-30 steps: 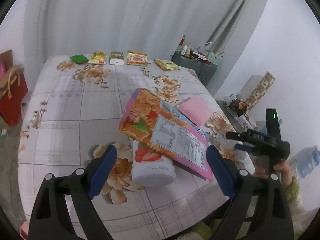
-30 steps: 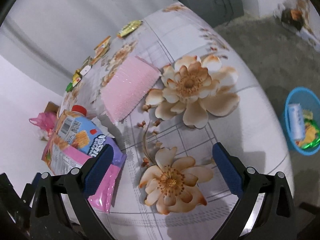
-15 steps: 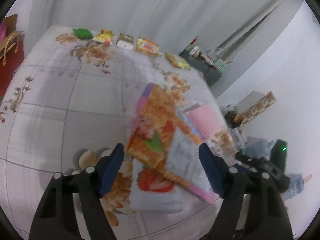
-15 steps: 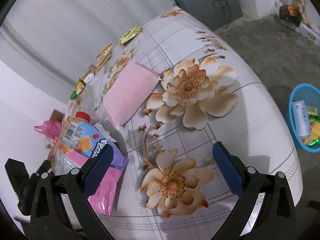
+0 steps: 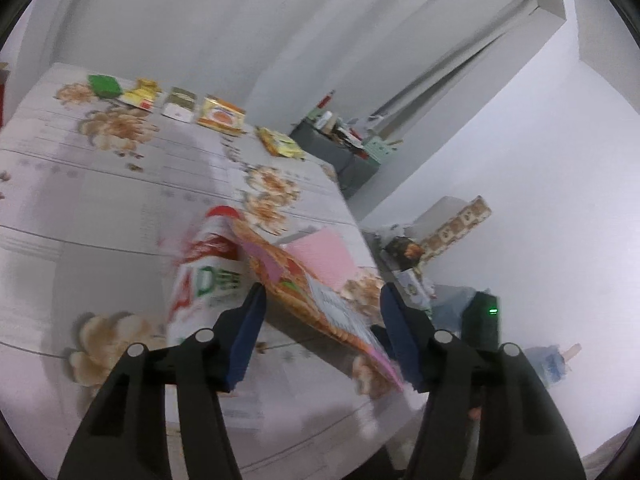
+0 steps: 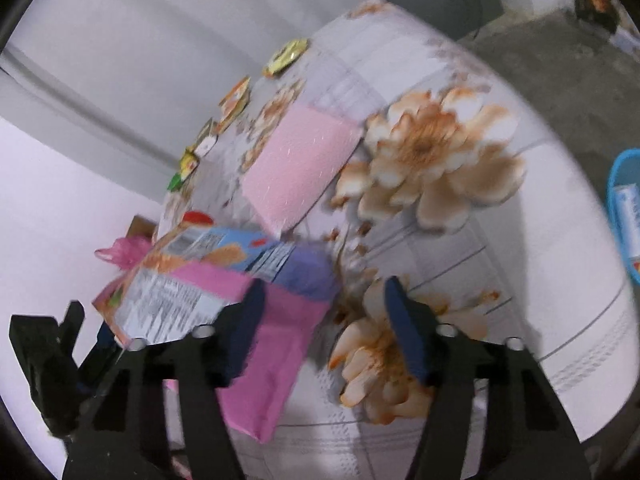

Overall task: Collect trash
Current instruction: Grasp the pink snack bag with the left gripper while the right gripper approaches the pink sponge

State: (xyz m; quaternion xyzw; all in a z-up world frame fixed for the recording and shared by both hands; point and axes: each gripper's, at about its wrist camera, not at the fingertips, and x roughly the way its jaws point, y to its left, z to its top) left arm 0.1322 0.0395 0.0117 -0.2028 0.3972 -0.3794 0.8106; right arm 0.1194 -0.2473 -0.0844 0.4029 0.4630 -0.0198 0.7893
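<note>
Pink-orange wrapper [image 5: 316,300] sits between the left gripper [image 5: 320,336] fingers, which have just been closing, grip unclear; right gripper [image 6: 324,328] also closing, nothing clamped; bottle [image 5: 208,276], tabletop [image 5: 100,216] packets left, bin [image 6: 624,208] partly filled.

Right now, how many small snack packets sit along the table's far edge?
5: green packet, yellow packet, white-and-olive packet, orange packet, and yellow packet nearest the corner. None appears hidden.

Blue basket [image 6: 624,216] cut by right edge; bottle [image 5: 204,276] motion-blurred, label unreadable.
</note>
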